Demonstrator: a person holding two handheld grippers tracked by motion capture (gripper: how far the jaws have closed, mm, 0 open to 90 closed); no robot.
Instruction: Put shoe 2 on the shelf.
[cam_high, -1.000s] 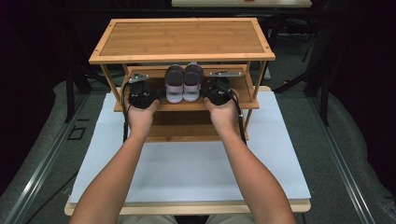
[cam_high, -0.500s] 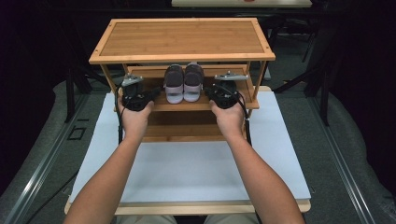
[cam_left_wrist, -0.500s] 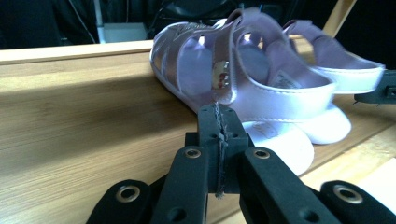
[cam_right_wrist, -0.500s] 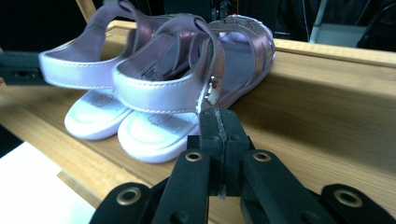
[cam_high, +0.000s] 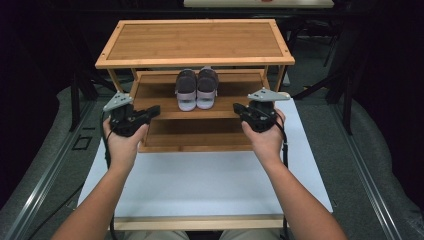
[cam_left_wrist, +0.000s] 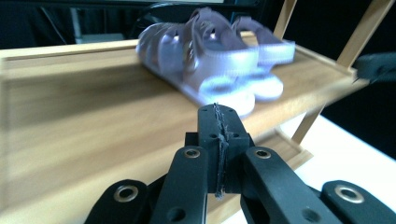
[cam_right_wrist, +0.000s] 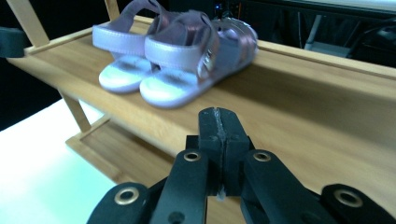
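Both hands have pulled back and out to the sides since a second ago. Then they were right next to the little sandals (cam_high: 196, 88) on the middle shelf; now they sit nearer the person, at the two front corners of the wooden rack (cam_high: 195, 41). The left gripper (cam_high: 150, 111) is by the left front post and the right gripper (cam_high: 239, 108) is by the right front post, each well apart from the sandals. In the left gripper view the two black jaws are pressed flat together with nothing between them, and the right gripper view shows the same: jaws squeezed together and empty. The sandals stand side by side in the middle of the middle shelf (cam_high: 160, 92), toes toward the person, straps up, and nothing touches them. From the left gripper view they (cam_left_wrist: 219, 60) lie far and to the right on the shelf; from the right gripper view they (cam_right_wrist: 175, 51) lie far and to the left. The white table top (cam_high: 200, 180) in front of the rack is bare. It looks like the pair is now set in its place and the hands are backing off, so this job seems about finished.
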